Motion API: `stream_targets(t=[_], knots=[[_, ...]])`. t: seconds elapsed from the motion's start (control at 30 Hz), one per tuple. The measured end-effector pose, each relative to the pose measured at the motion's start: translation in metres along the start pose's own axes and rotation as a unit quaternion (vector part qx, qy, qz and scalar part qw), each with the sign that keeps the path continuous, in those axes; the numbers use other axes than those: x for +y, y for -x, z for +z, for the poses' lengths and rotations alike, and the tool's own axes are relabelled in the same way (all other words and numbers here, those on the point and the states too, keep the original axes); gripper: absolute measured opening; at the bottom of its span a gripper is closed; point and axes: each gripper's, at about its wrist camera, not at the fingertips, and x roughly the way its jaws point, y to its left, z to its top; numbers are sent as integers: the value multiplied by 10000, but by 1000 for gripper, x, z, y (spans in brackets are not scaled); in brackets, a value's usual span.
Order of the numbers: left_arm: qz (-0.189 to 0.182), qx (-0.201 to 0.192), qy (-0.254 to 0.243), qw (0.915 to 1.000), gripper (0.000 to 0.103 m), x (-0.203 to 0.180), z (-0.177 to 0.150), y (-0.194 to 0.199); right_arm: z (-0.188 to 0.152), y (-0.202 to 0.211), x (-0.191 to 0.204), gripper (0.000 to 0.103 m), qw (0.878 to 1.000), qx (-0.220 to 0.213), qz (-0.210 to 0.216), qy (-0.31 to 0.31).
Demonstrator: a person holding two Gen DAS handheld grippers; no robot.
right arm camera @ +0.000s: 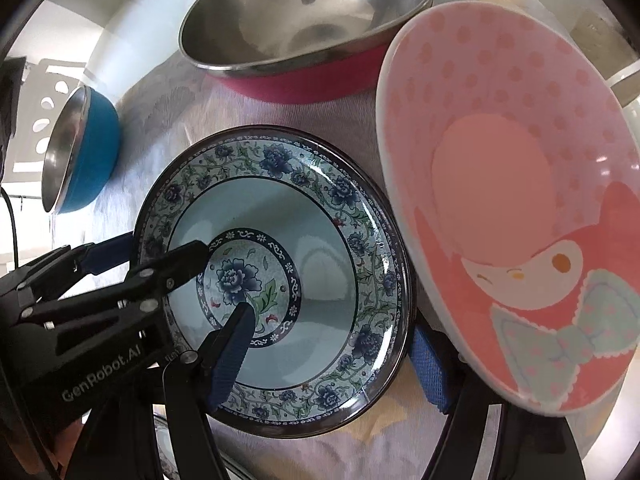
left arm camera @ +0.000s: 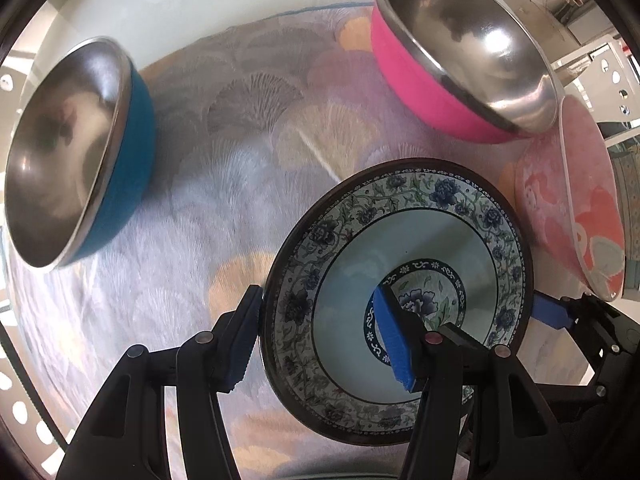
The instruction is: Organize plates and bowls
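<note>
Floral tablecloth [left arm camera: 248, 184] w/ bowls

Open cloth [left arm camera: 240, 184] in the middle, easy pass. Blue bowl [left arm camera: 80, 152] blocks the left, pink bowl [left arm camera: 452, 60] the far right, and floral plate [left arm camera: 400, 292] plus cartoon plate [left arm camera: 580, 208] crowd the near right.
</note>
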Motion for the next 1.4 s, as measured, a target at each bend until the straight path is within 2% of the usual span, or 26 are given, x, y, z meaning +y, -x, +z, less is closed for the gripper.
stream_targets(t=[0.17, 0.27, 0.33, 0.53, 1.13, 1.4], knots=[[0, 42, 48, 10000, 54, 0, -7, 2, 6, -5, 6, 73, 9999, 110, 2, 85], [-9, 54, 105, 9999, 54, 12, 2, -1, 11, -7, 9, 73, 9998, 134, 57, 107], [-31, 58, 127, 9999, 54, 10, 20, -2, 13, -8, 8, 73, 9998, 139, 84, 123], [-89, -33, 191, 9998, 53, 16, 21, 5, 19, -7, 12, 73, 9997, 103, 91, 205], [-143, -375, 257, 9989, 52, 15, 11, 25, -13, 11, 18, 73, 9993, -219, 162, 258], [-113, -509, 289, 9982, 52, 19, 4, 34, -9, 22, 19, 73, 9987, -336, 174, 335]])
